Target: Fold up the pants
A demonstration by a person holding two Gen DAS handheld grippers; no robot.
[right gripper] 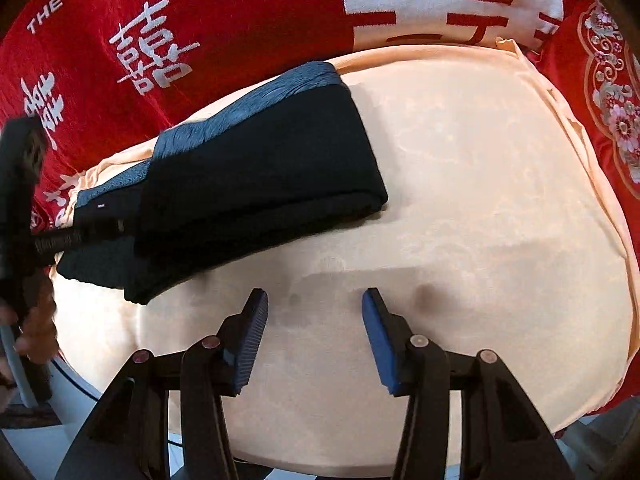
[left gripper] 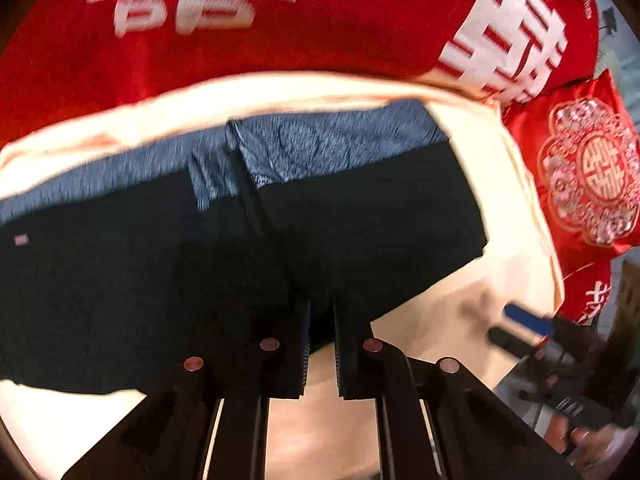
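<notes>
Here the left gripper (left gripper: 320, 320) pinches the near hem of the dark pants (left gripper: 200, 280); the right gripper (right gripper: 316, 316), jaws spread, holds nothing beside them, so 1-sided lifting could skew the fold.

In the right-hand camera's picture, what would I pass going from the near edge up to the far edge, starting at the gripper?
Right gripper, open over bare cloth → peach-coloured cover → dark folded pants with their blue-grey waistband on the far side → red blanket with white characters.
</notes>
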